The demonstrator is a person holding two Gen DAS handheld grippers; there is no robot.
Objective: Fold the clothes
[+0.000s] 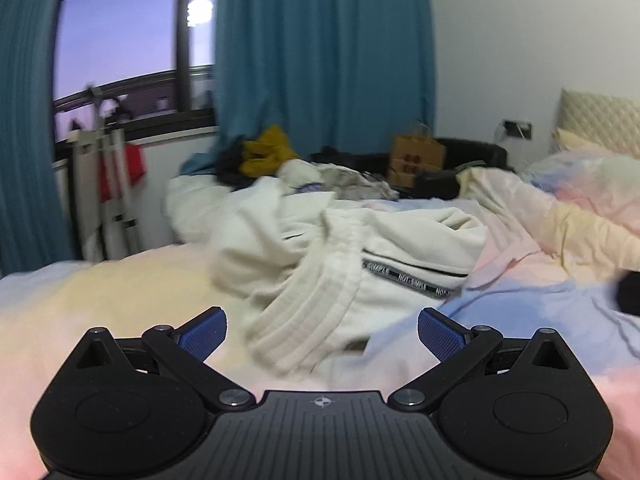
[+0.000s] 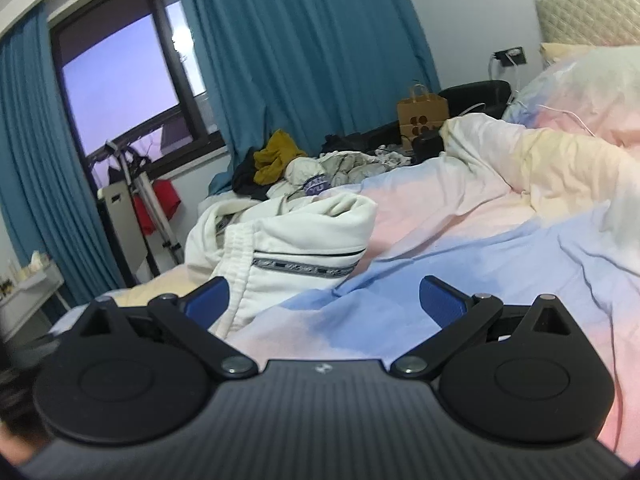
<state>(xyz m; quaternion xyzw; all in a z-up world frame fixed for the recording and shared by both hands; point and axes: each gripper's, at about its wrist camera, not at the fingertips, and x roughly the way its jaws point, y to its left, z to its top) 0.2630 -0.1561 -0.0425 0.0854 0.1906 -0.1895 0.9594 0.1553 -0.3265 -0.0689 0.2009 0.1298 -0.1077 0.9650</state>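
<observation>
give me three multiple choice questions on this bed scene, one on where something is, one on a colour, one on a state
1. Where does the brown paper bag stand?
A. at the far side of the bed, before the curtain
B. between the right gripper's fingers
C. on top of the white garment

2. What colour are the curtains?
A. red
B. teal blue
C. yellow

3. In what state is the left gripper?
A. shut on the white garment
B. shut on the bedsheet
C. open, holding nothing

Answers:
1. A: the bag sits far back among the clutter, with the curtain behind it.
2. B: both wrist views show teal blue cloth beside the window.
3. C: its blue pads stand wide apart, and the white garment lies crumpled ahead of them, ungripped. The right gripper is open too.
</observation>
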